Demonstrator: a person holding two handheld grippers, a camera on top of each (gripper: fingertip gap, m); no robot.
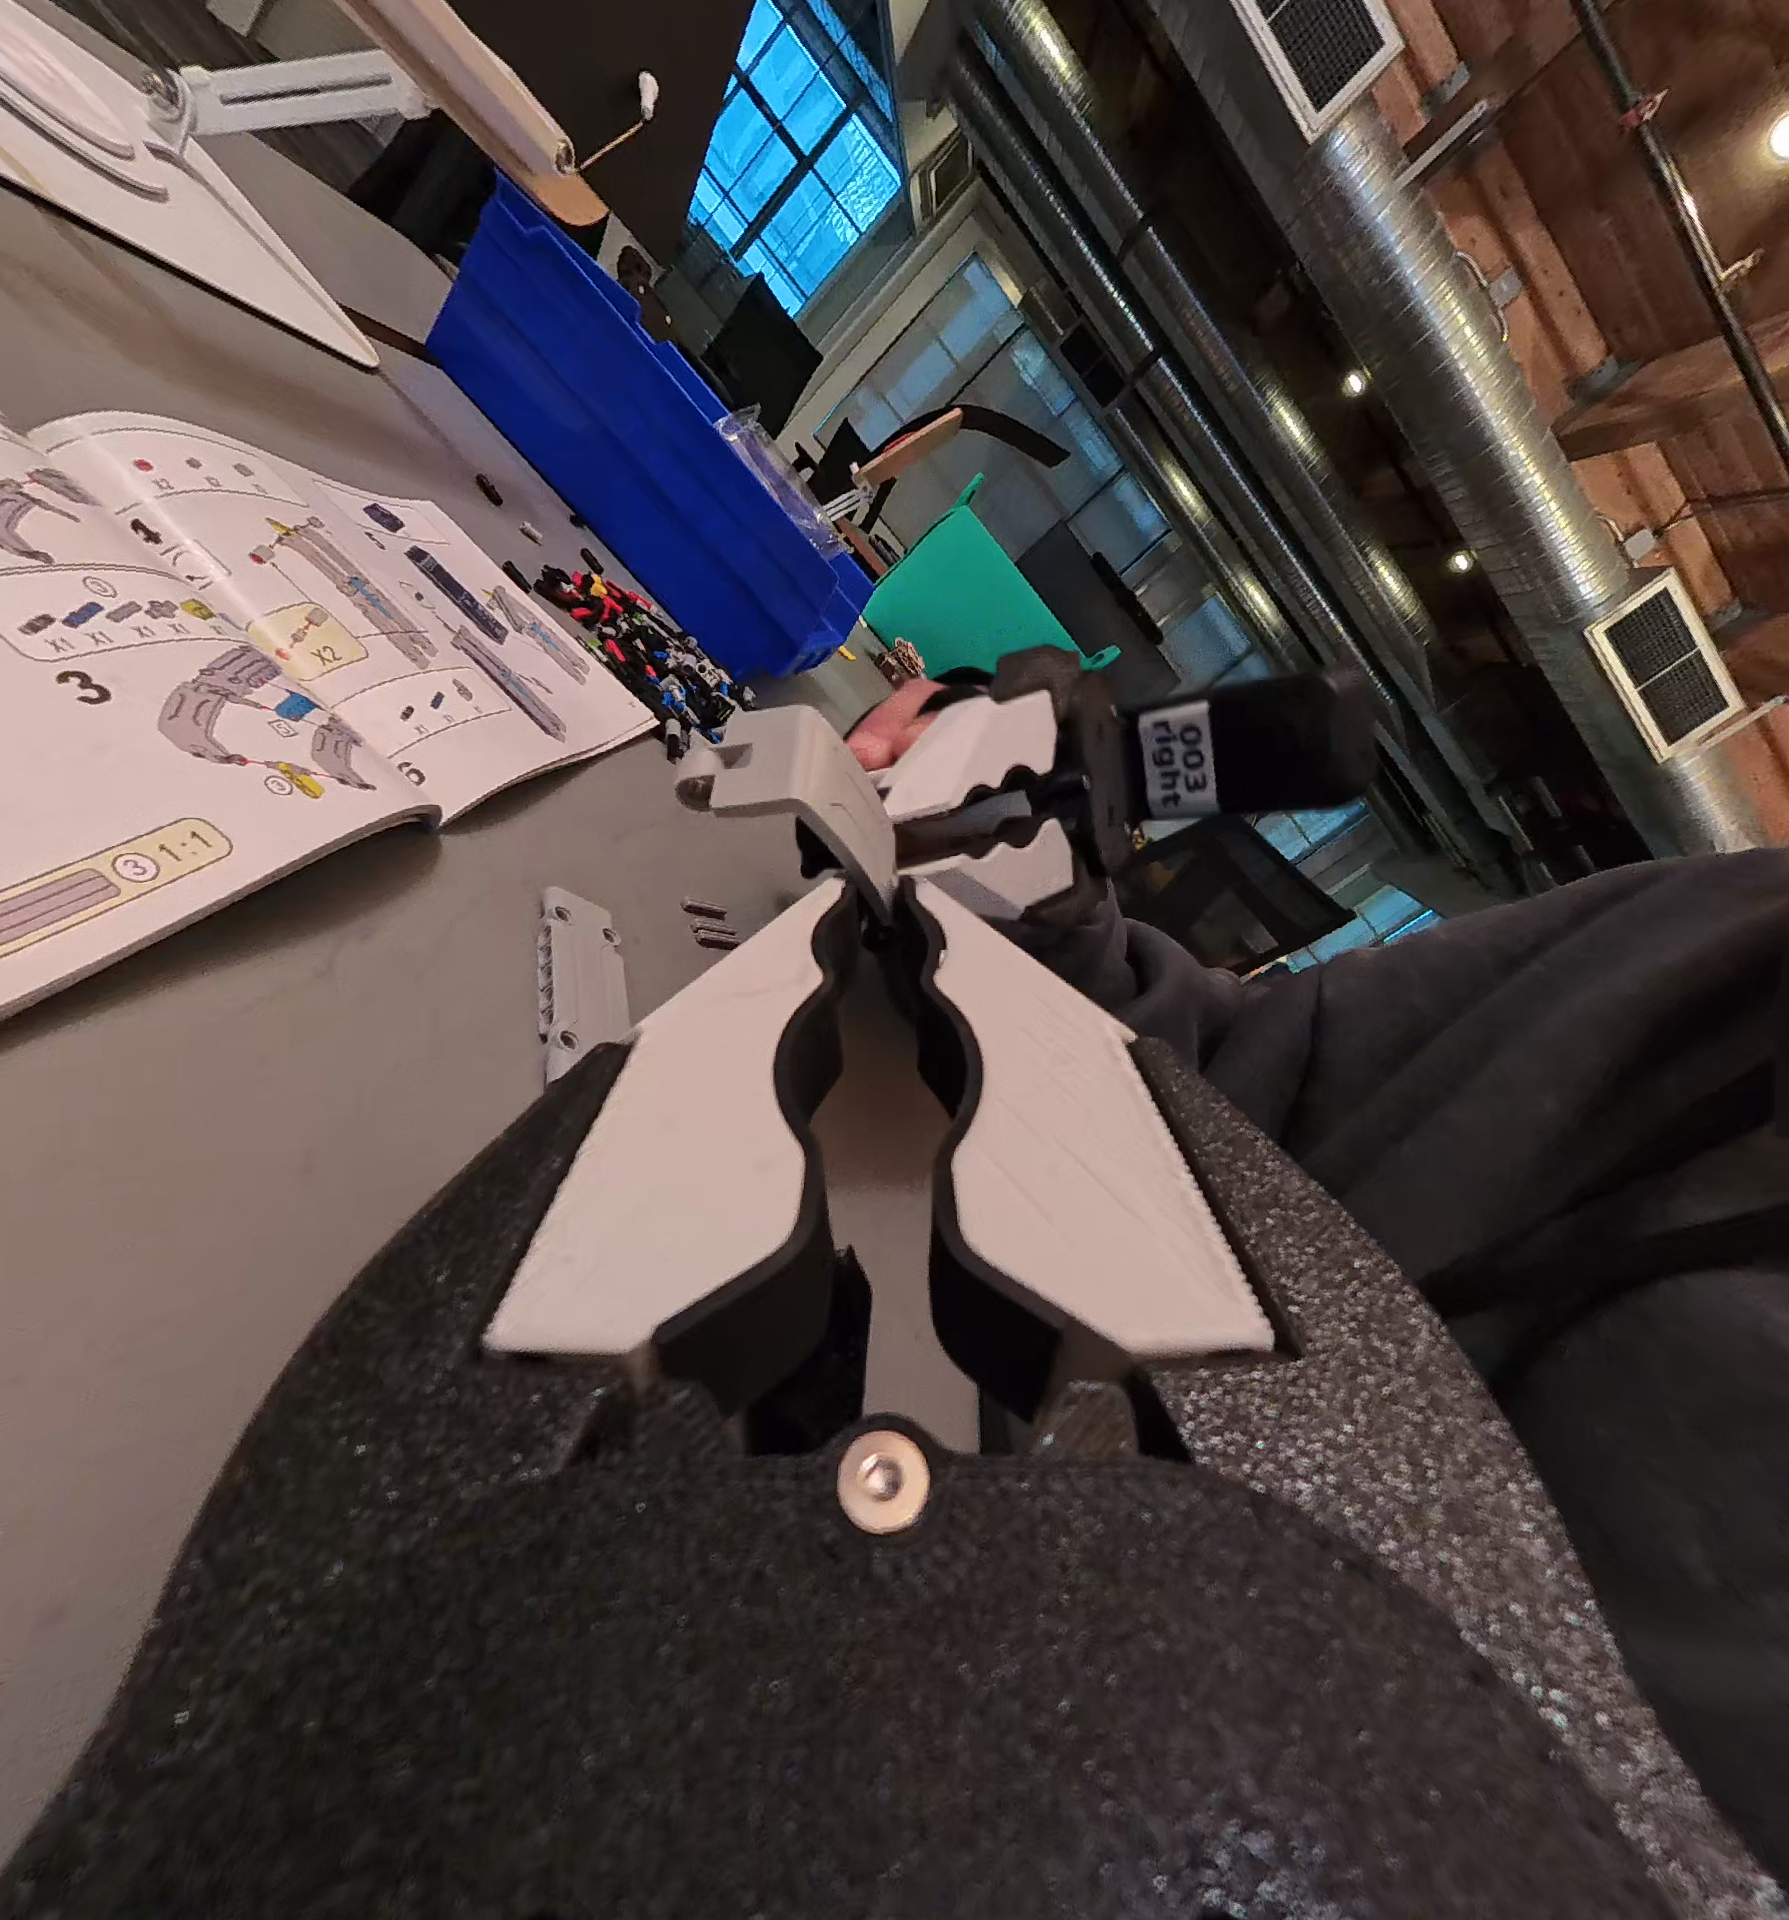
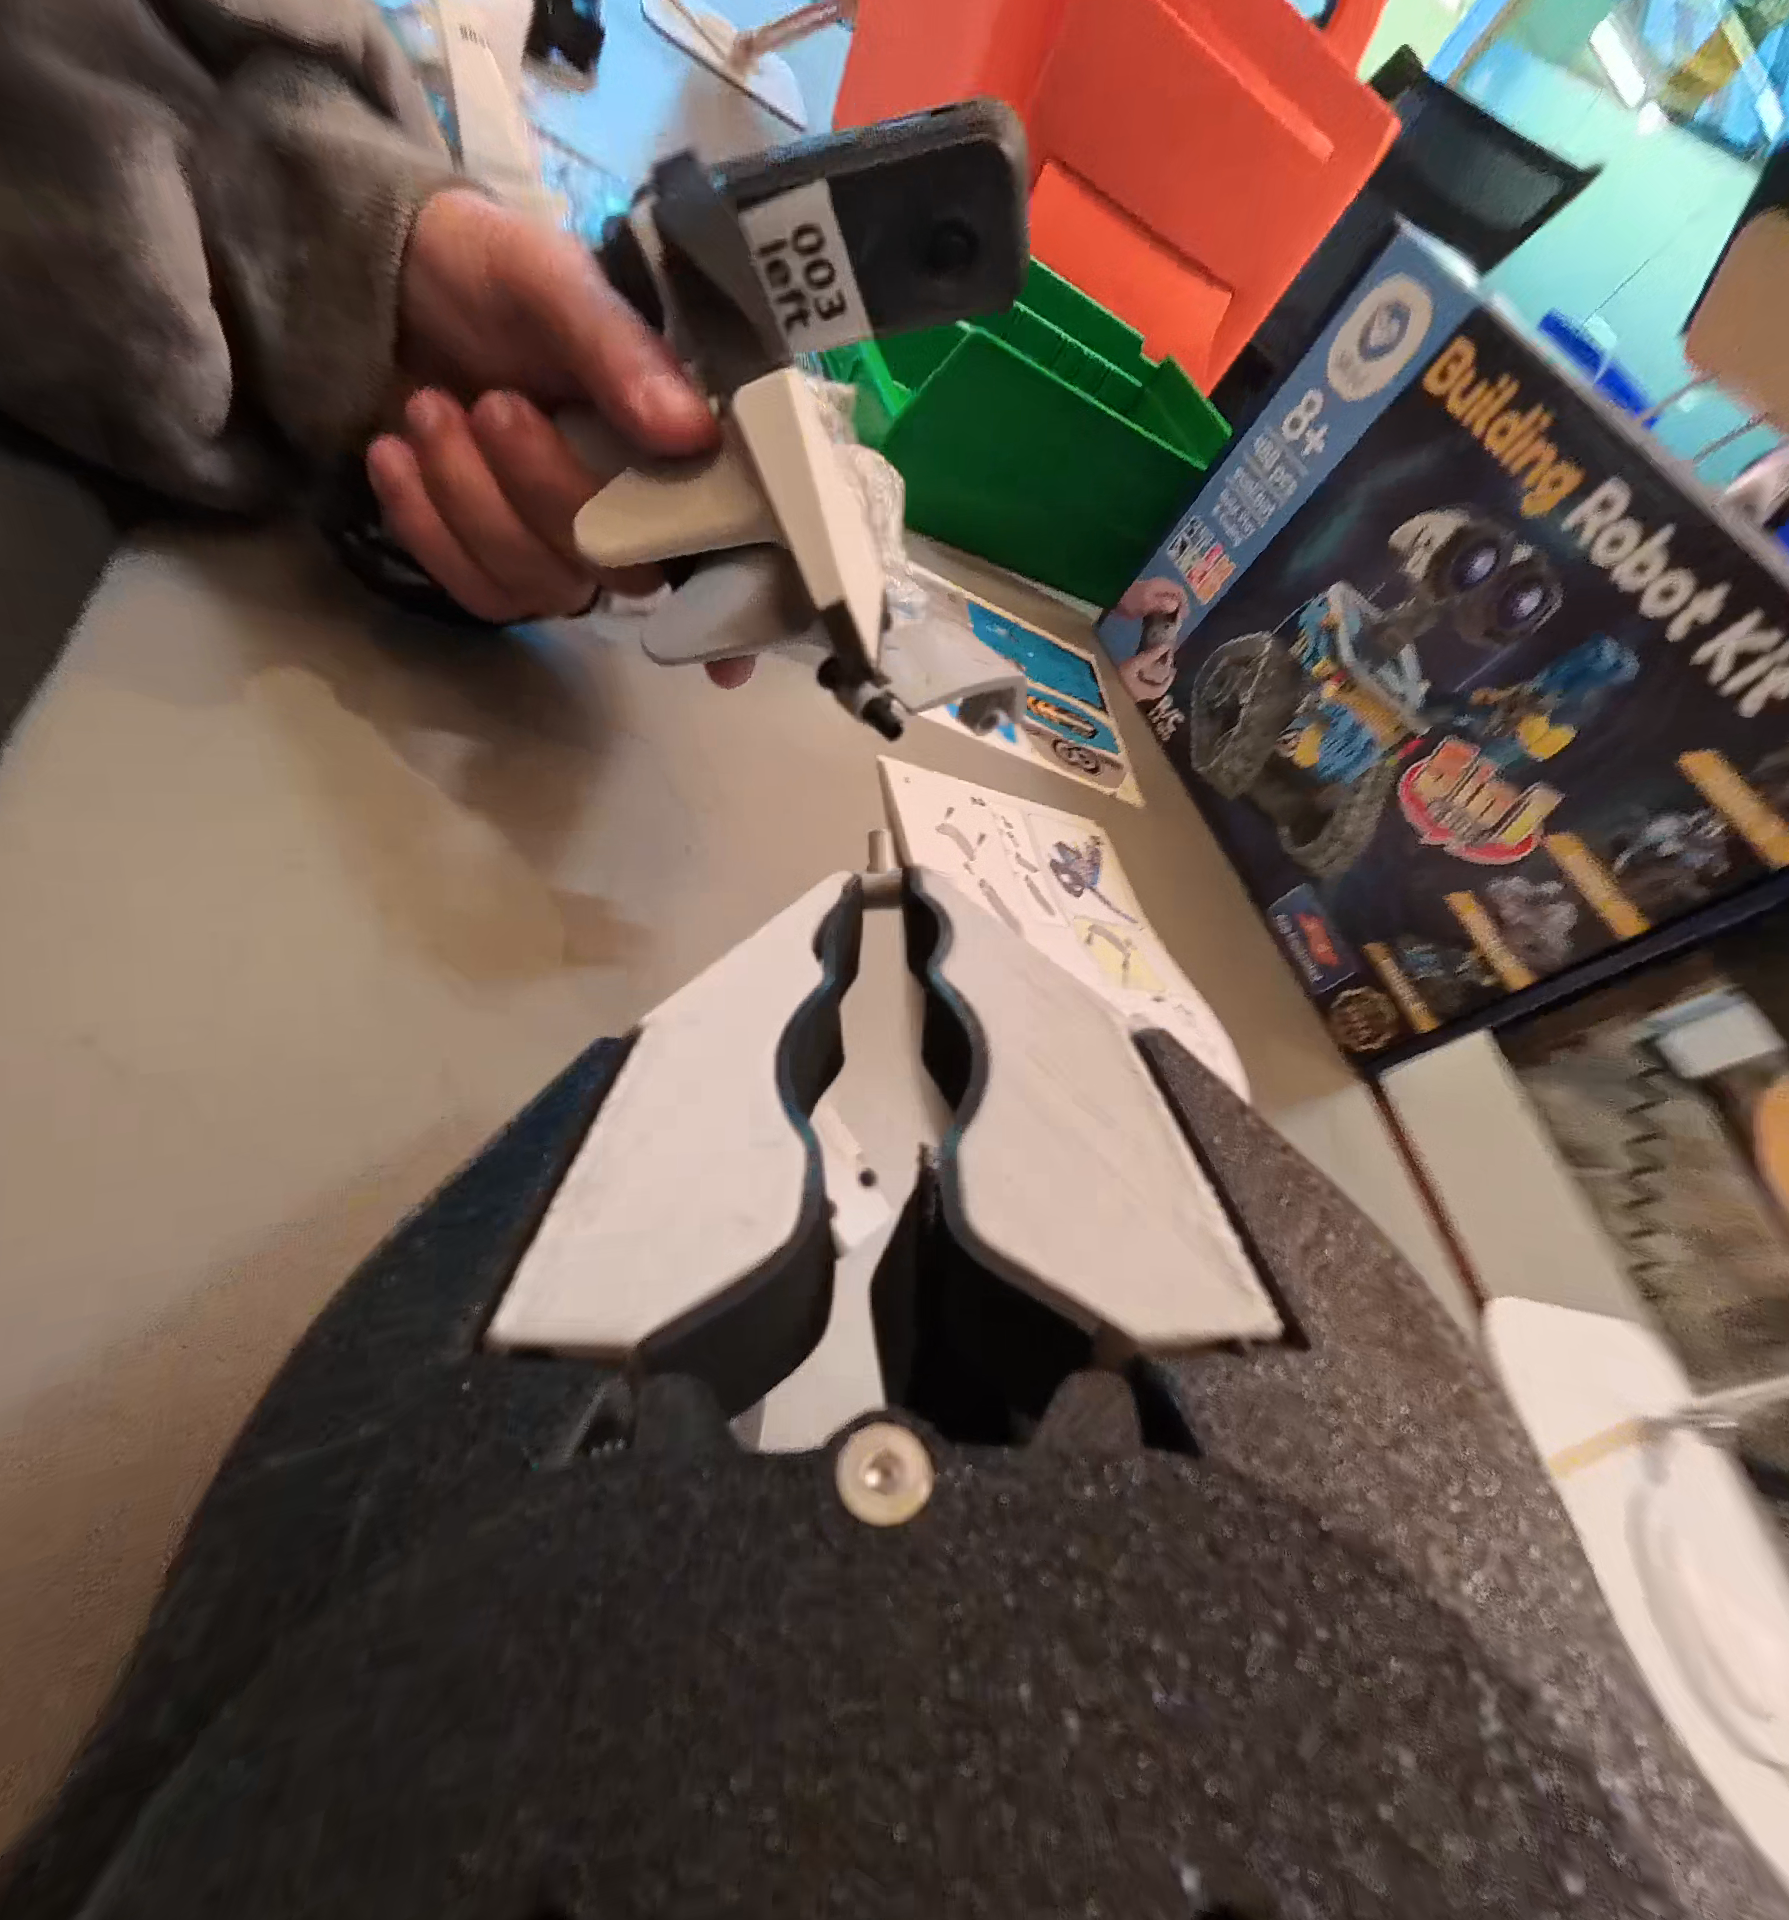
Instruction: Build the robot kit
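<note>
Left wrist view: an open instruction booklet is seen at 9 o'clock on the grey table, a blue bin at 11 o'clock.
Loose parts: a pale beam lies just left of the fingers; a pile of small coloured parts sits by the booklet's far edge.
Left gripper: jaws are nearly closed, and a grey panel piece is pinched at the tips, raised off the table.
Right wrist view: a hand is shown at 10 o'clock; a green bin at 1 o'clock; a printed kit box at 2 o'clock.
Right gripper: jaws are almost closed on a small grey pin, held just below the panel piece.
</note>
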